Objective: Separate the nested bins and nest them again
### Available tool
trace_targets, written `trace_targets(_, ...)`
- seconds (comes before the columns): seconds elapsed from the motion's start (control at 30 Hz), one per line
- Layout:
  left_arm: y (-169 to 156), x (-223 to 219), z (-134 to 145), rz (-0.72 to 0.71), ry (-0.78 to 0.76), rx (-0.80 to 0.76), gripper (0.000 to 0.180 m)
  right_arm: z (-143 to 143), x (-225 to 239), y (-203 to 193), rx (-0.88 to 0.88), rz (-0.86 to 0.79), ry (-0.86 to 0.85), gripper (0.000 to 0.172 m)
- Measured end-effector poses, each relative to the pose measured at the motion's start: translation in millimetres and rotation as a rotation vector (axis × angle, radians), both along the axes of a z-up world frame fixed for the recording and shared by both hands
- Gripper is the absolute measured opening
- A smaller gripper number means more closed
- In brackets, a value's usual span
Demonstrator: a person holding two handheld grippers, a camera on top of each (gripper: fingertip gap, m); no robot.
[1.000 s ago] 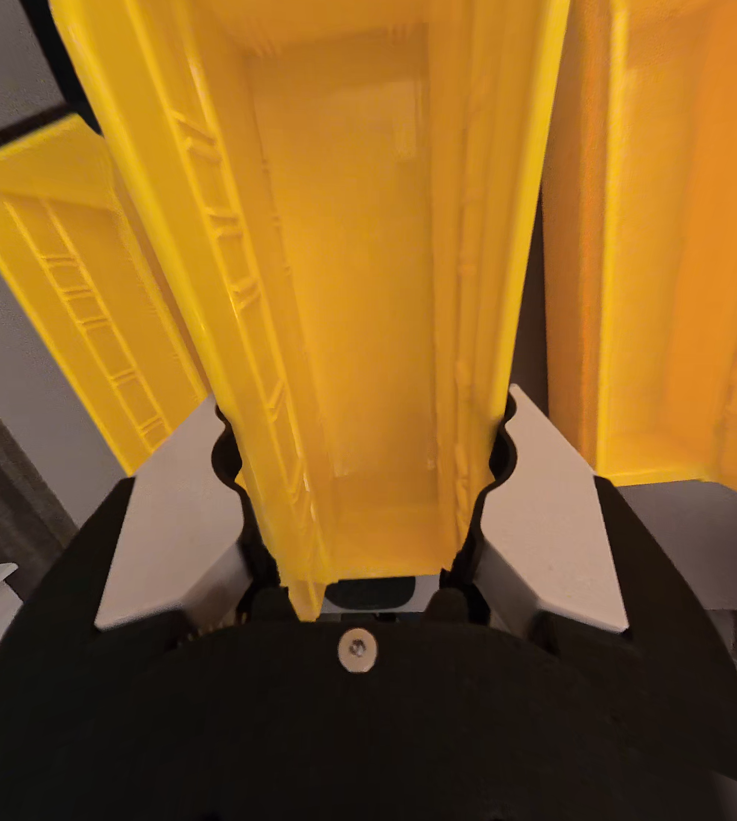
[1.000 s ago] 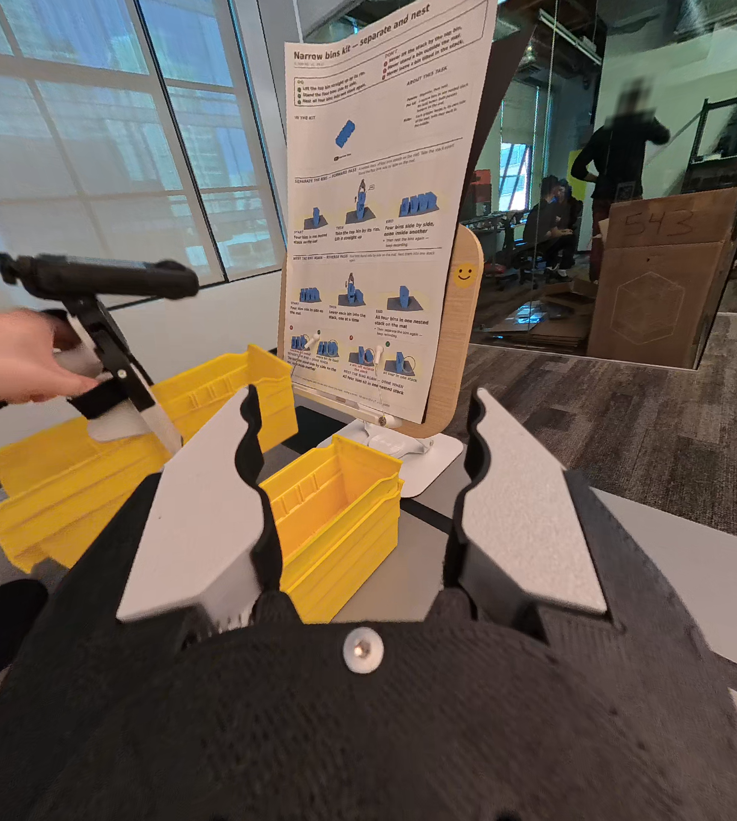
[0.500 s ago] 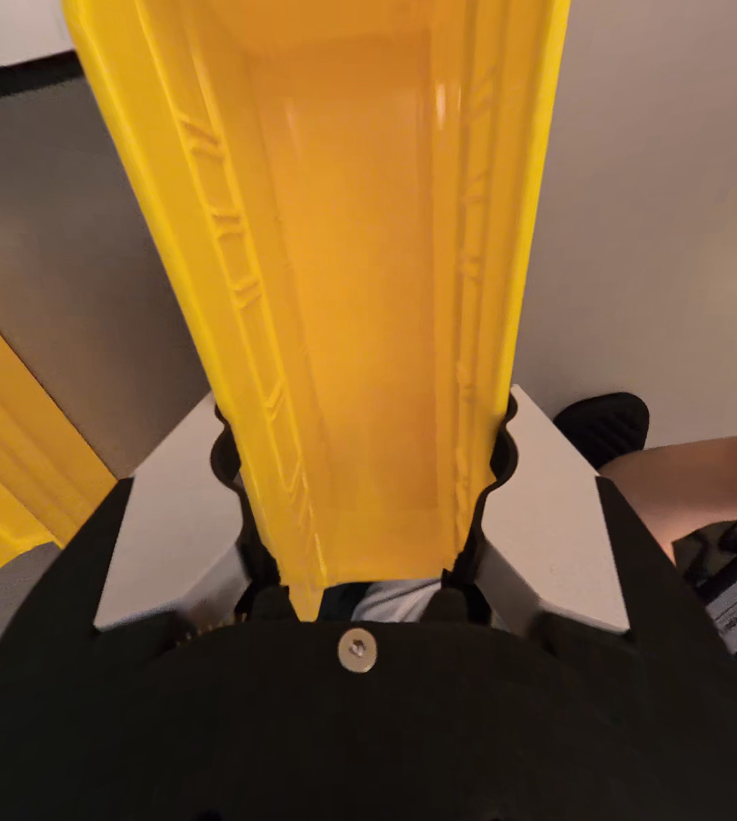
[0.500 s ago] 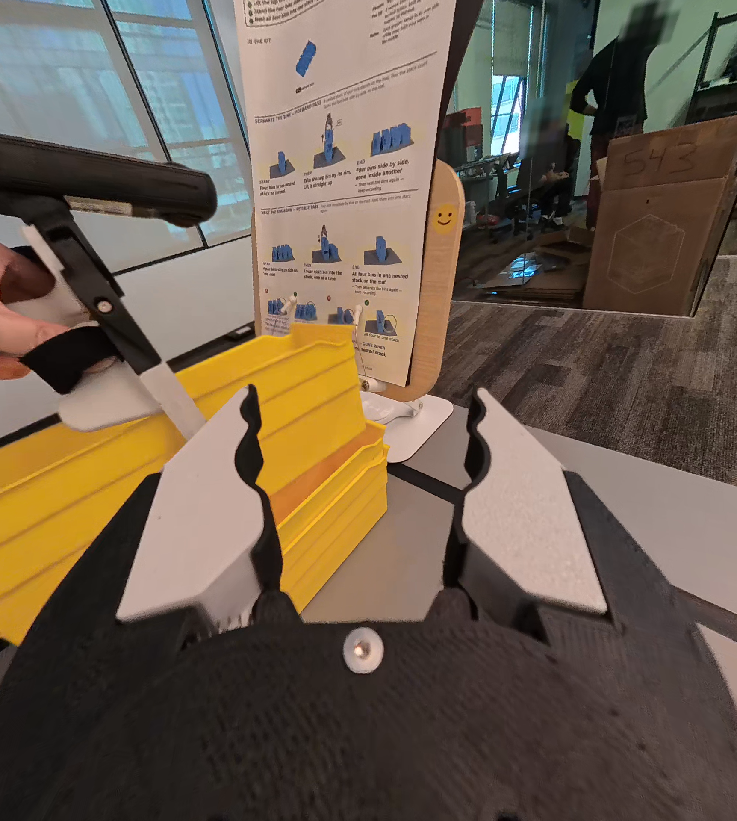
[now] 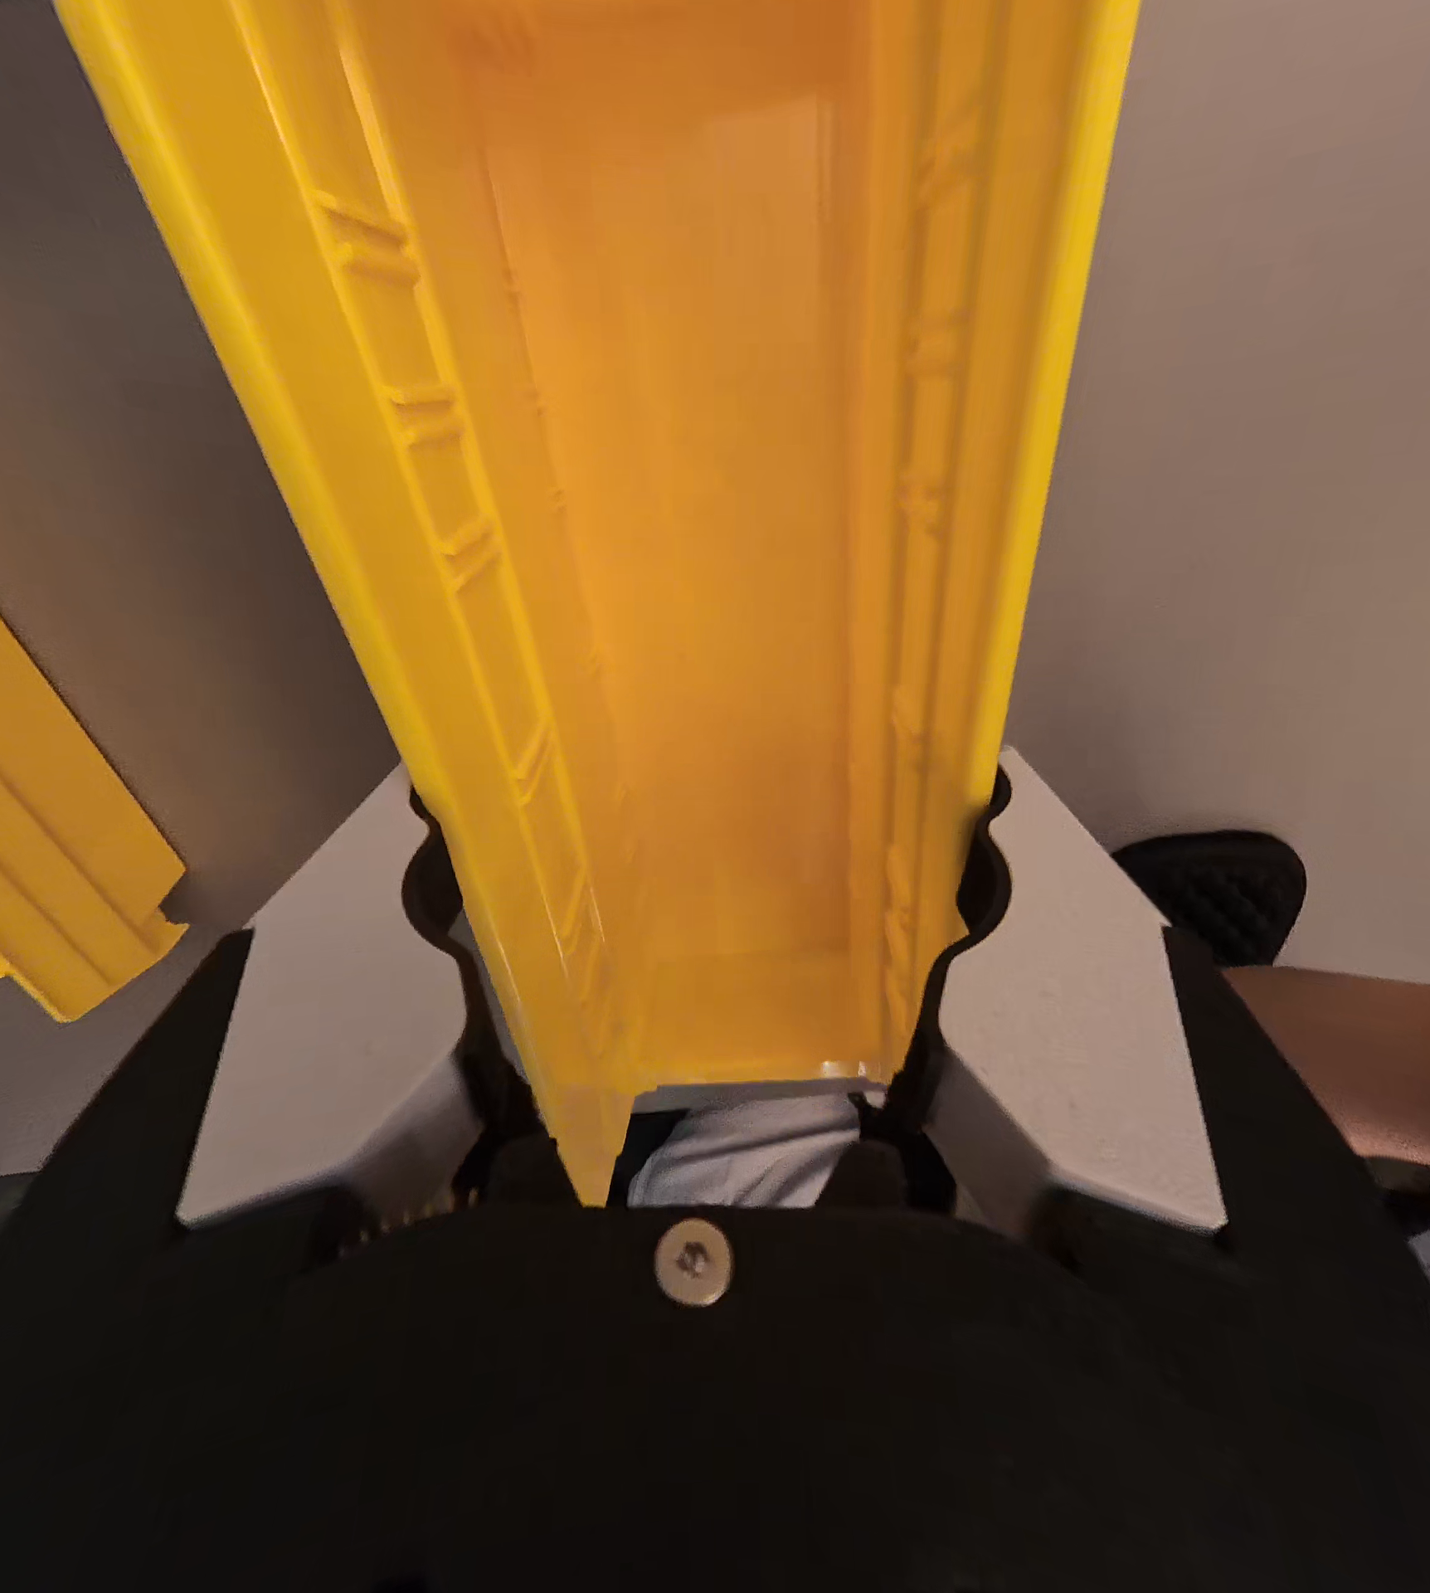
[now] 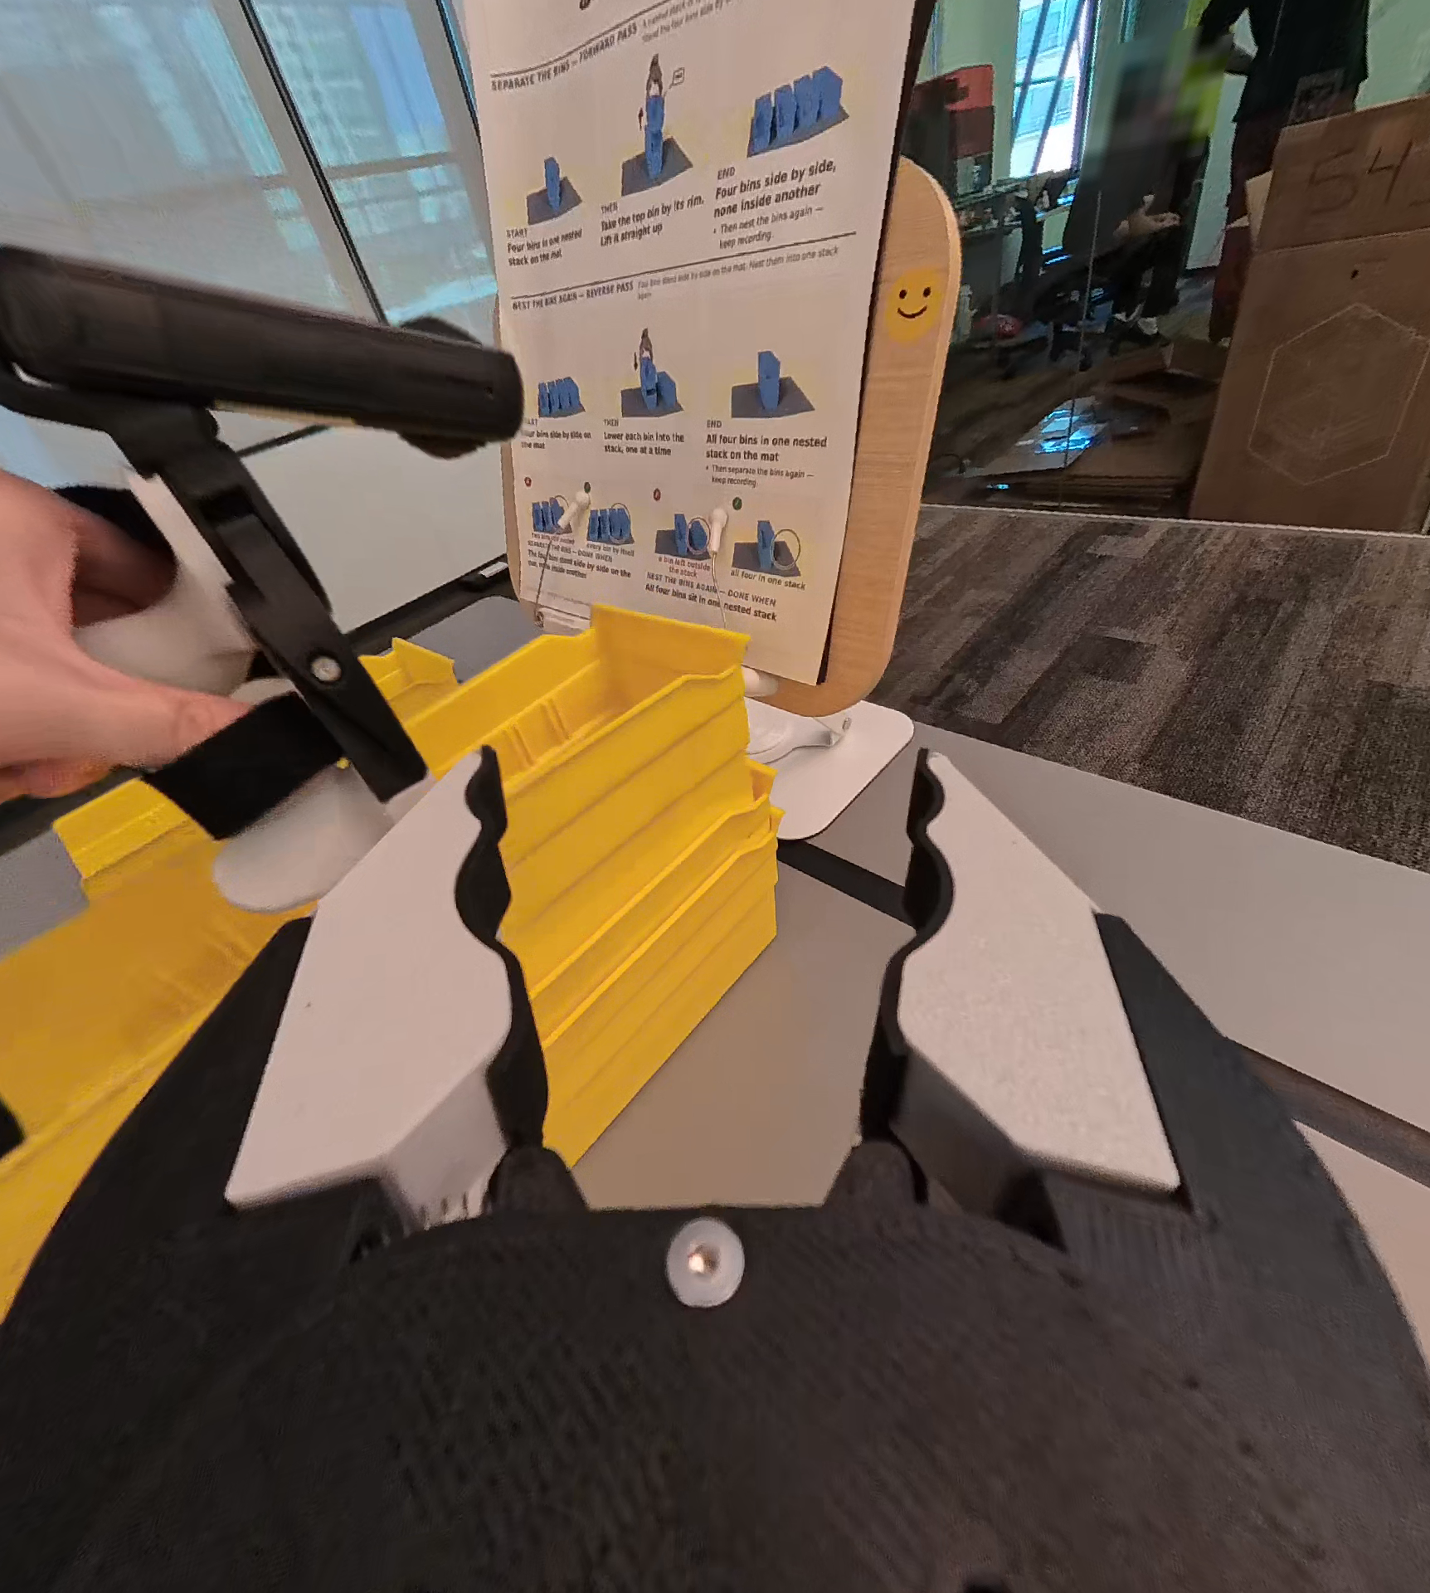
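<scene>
In the left wrist view my left gripper [image 5: 707,776] is shut on a long yellow bin [image 5: 694,517]. Both pads [image 5: 1039,862] press on its side walls, and the bin runs forward out of the grasp. Another yellow bin [image 5: 22,819] shows at the left edge. In the right wrist view my right gripper [image 6: 705,763] is open and empty, just in front of a nested stack of yellow bins [image 6: 651,905] on the grey table [image 6: 1211,991]. The left gripper [image 6: 289,845], held by a hand, is at the left over a yellow bin [image 6: 91,1077].
An instruction sheet on a wooden stand [image 6: 901,517] with a white base stands right behind the stack. Cardboard boxes [image 6: 1341,345] and carpet floor lie beyond the table's far edge. A person's arm [image 5: 1384,1069] and a black chair [image 5: 1203,888] show at the right of the left view.
My left gripper has swung with its bin still gripped, and the bins at its right have left its view. My right gripper has moved closer to the stack, and the left gripper has come nearer.
</scene>
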State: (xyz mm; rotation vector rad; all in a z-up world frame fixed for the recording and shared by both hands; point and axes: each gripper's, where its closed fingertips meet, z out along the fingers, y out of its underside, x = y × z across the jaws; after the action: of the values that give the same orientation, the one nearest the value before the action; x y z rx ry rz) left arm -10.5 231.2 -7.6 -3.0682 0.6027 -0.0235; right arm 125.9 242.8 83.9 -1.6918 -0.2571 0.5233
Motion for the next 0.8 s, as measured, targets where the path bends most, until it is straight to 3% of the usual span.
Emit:
trace_targets(0.27, 6.7, -0.3, -27.5, 0.027, -0.030, -0.019, 0.123, 0.8, 0.2, -0.4, -0.001, 0.006, 0.008, 0.094)
trace_targets(0.53, 7.6, 1.0, -35.8, -0.001, 0.020, 0.002, 0.122, -4.9, -1.6, 2.6, -0.017, 0.007, -0.001, 0.094)
trace_targets(0.63, 3.2, 0.1, -40.4, -0.008, 0.030, -0.021, 0.129, -7.3, -2.8, 3.5, -0.023, 0.008, -0.010, 0.094)
trace_targets(0.73, -0.2, 1.5, -33.1, -0.029, 0.002, -0.045, 0.129, -9.8, -3.1, 4.5, -0.030, 0.007, -0.016, 0.094)
trace_targets(0.8, 2.4, 0.7, -12.8, -0.055, -0.026, -0.025, 0.128, -11.6, -3.1, 5.2, -0.035, 0.006, -0.022, 0.094)
